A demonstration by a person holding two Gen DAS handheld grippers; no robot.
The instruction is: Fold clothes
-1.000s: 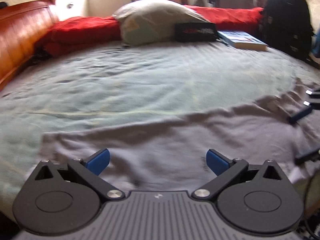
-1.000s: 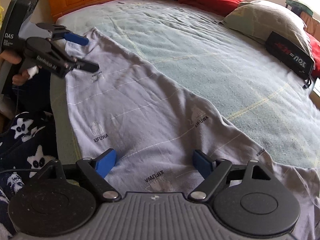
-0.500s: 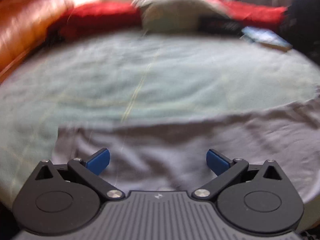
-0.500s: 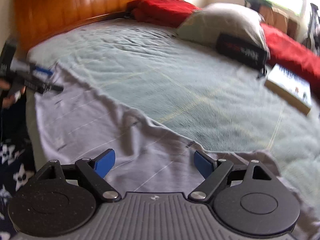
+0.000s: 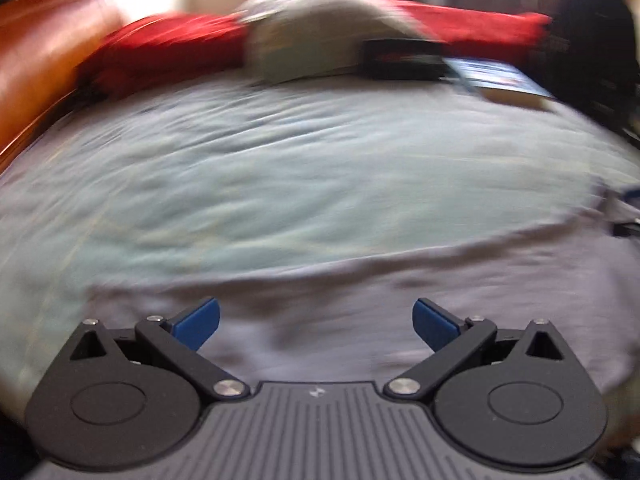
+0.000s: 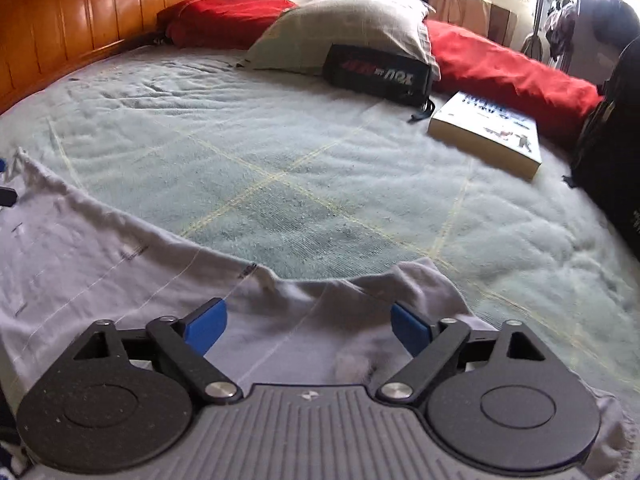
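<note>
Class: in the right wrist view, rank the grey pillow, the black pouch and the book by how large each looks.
1. grey pillow, clearly largest.
2-3. black pouch and book look alike in size; the book lies nearer the camera, so no ranking.

Motion blur smears the pillow (image 5: 320, 36) and book (image 5: 500, 80).

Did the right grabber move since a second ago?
Yes. The right gripper has swung along the grey garment, away from the wooden headboard and toward the book, which was out of its view before. Its jaws are opening, gripping nothing.
</note>
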